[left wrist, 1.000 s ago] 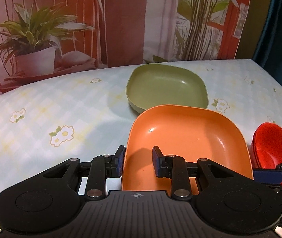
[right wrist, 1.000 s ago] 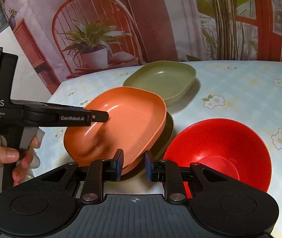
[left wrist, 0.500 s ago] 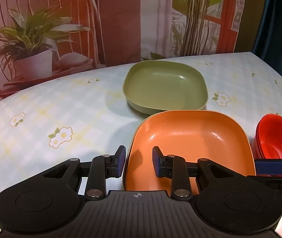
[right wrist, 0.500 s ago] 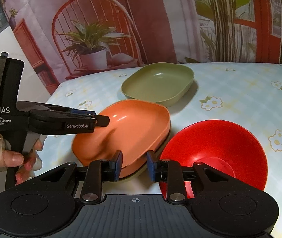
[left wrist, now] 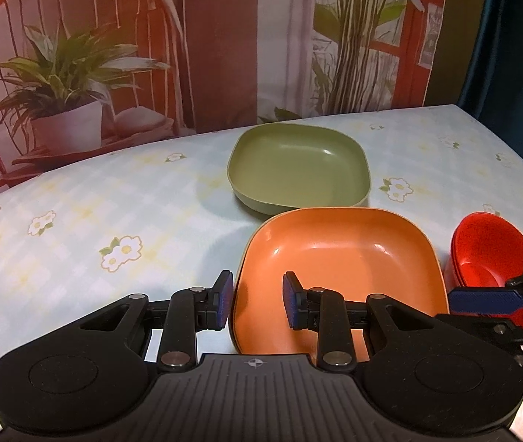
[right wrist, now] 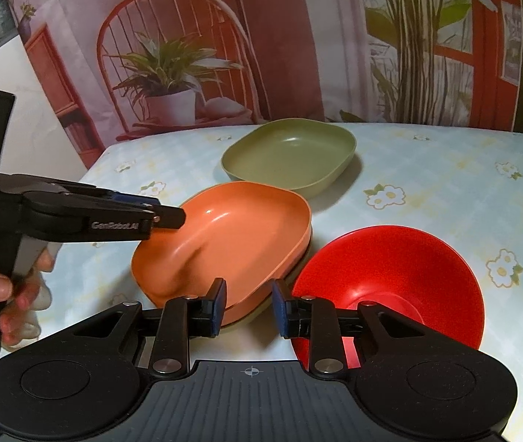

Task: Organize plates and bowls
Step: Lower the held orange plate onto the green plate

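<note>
An orange plate (left wrist: 339,258) (right wrist: 232,235) rests nested on an olive plate, of which only a thin rim (right wrist: 298,261) shows. My left gripper (left wrist: 258,296) (right wrist: 173,217) is shut on the orange plate's left wall, one pad outside and one inside. A second olive-green plate (left wrist: 298,169) (right wrist: 291,154) lies farther back. Stacked red bowls (left wrist: 490,254) (right wrist: 401,272) stand right of the plates. My right gripper (right wrist: 250,307) hovers open at the near corner of the plate stack, and that corner shows between its pads. One of its fingers (left wrist: 482,300) crosses in front of the red bowls.
The table (left wrist: 77,221) wears a pale checked cloth with flowers. A printed backdrop (left wrist: 77,73) of a chair and potted plants hangs right behind its far edge. A person's hand (right wrist: 0,287) holds the left gripper at the table's left edge.
The orange plate, held raised and tilted a second ago, has come down level onto the olive plate, with my left gripper still on it. My right gripper has stayed where it was.
</note>
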The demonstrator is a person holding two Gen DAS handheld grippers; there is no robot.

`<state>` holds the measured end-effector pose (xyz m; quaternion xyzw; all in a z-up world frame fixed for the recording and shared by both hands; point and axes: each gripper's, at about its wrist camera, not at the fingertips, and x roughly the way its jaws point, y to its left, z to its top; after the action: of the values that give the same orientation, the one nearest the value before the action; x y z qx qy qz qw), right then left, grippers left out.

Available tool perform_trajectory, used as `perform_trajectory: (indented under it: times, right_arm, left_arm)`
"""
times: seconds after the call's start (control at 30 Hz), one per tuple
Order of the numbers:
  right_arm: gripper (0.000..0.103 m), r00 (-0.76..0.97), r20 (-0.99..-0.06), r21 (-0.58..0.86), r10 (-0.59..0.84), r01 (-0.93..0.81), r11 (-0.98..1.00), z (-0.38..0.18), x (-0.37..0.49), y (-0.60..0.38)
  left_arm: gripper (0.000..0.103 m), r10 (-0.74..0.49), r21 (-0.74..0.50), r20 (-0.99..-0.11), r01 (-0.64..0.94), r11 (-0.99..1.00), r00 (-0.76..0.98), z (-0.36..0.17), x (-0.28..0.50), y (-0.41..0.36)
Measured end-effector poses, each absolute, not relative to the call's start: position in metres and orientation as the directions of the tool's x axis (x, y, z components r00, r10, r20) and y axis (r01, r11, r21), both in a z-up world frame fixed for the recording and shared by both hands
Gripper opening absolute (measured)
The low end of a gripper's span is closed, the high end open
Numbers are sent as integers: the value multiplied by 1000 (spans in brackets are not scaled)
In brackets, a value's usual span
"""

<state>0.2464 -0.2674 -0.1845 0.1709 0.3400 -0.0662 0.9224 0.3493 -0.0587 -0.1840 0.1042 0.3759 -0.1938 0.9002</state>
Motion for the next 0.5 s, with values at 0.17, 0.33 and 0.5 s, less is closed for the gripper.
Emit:
perform_trajectory:
  times: [0.17,0.33,0.5]
  right_arm:
    - [26,759,-650,258,-16,241,935,-183,245,-266]
    - [26,758,-651,248,-23,242,938,-181,245,-266]
    - [26,756,-654,237,-29,242,941,-181,246,-264]
  left_arm:
    - [31,-277,39,-712,430,902,645,-179,342,-54]
    - [32,-285,35,-702,431,901,653,-172,333,-48]
    - [32,-282,37,-700,428,903,656,-172,328,-46]
